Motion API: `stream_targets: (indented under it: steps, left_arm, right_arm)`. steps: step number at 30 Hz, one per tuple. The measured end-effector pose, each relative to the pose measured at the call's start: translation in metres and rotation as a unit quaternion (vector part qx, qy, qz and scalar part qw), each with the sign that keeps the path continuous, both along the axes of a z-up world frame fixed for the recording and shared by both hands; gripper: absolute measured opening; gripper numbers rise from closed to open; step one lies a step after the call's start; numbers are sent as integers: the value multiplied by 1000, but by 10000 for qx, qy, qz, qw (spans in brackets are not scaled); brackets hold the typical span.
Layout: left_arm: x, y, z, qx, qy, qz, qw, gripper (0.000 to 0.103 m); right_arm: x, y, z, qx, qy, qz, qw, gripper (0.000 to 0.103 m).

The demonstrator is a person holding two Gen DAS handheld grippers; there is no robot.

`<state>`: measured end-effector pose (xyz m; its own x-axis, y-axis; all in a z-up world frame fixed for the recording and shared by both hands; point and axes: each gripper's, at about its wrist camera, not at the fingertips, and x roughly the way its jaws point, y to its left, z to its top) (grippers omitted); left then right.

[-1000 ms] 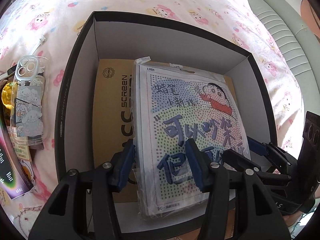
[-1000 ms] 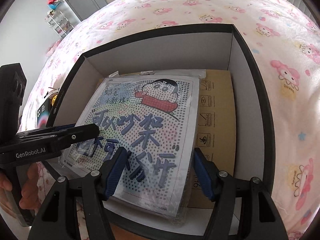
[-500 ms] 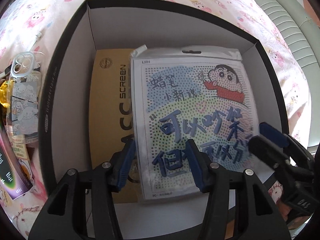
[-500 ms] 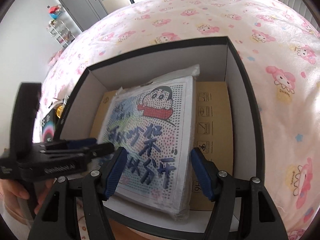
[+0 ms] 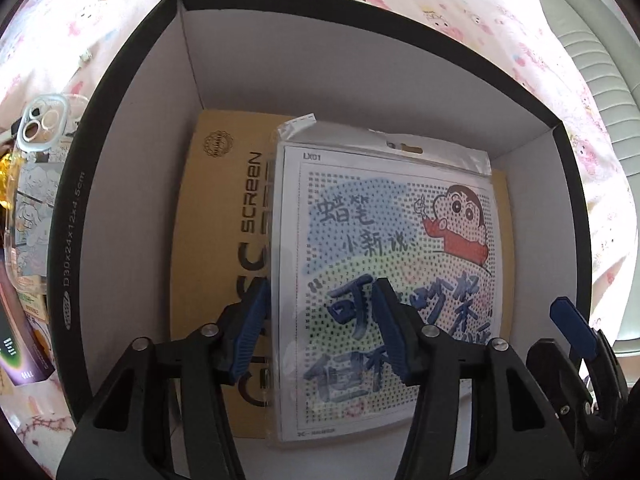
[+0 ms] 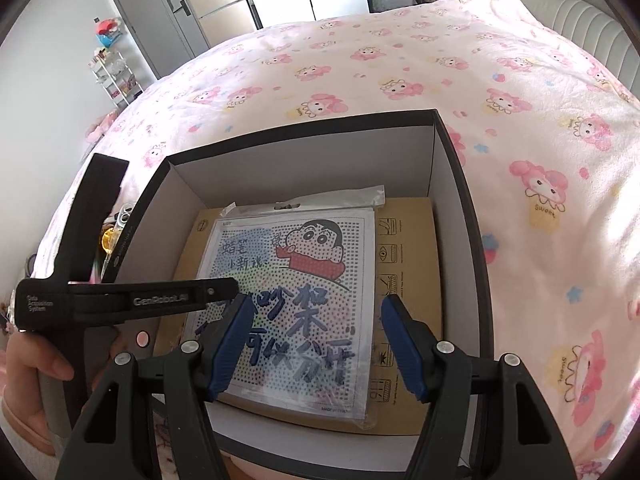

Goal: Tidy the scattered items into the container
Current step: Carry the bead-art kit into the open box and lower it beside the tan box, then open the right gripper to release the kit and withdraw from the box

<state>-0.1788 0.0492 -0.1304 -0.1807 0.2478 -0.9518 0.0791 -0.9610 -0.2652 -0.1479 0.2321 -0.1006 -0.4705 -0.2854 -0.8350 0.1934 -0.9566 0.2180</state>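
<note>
- Left gripper (image 5: 320, 332) hangs over the box's (image 5: 132, 168) near edge, jaws apart, holding nothing, tipped steeply down.
- Right gripper (image 6: 316, 344) stands wide and empty at the near right corner, pitched down less steeply.
- Bagged card (image 5: 384, 280) lies flat in the box on a brown carton (image 5: 224, 216): likely light, bendy, slick; best pinched at an edge.
- Phone case (image 5: 36, 184) waits on the bed (image 6: 400, 56), beside the box's left wall.

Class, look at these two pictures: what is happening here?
A person holding a gripper in each hand is tidying items into a black box on a bed. A cartoon bead kit in a plastic sleeve lies inside, on top of a flat brown carton. The left gripper and right gripper both hang open over the box, holding nothing. A phone case and some packets wait outside the box.
</note>
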Motion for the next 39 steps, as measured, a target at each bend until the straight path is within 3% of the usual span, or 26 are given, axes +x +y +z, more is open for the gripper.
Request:
stream_targets:
  steps: [3,5,7,10,14,19,22,24,27,32,34,39]
  left_arm:
    - [6,15,6,540,-36,-416,9977,56]
    - [14,16,13,720,104,-465,9963,46]
    - [22,9,18,549,301,-303,9976,46]
    - [23,-6,21,316,267,39,9991,43]
    - [13,-5,31,-303,192,-45,9993,44]
    - [2,8,25,307,-238,-298,9988,45]
    - [2,20,21,399,-391,-338,9979,45]
    - [4,27,24,312,-360,-332,9983,48]
    - [7,31,28,532,-383,-234,9976,57]
    - [18,6,36,1066,-306,141,9937,56]
    - [28,-6,36,932,-272,295,9948,55]
    - [36,-4,37,1355,-403,100,9899,55]
  right_arm:
    - [0,0,0,-30,-11,6,10000,64]
    - [1,-3,-1,-5,-17,60,10000,64]
    - [4,-10,-1,109,29,275,9996,64]
    - [7,-17,-8,-41,-119,440,9990,64]
    - [2,-19,-23,-127,-459,362,9982,64]
    - [0,-18,-33,-122,-689,339,9970,64]
    - [-1,-15,-37,-100,-747,301,9967,64]
    - [-3,-13,-41,-184,-867,335,9955,64]
    - [-4,-10,-44,-302,-958,300,9945,64]
    - [-1,-8,-38,-353,-887,281,9950,64]
    - [0,-7,-38,-314,-866,248,9954,64]
    - [-3,-8,-43,-232,-935,251,9950,67]
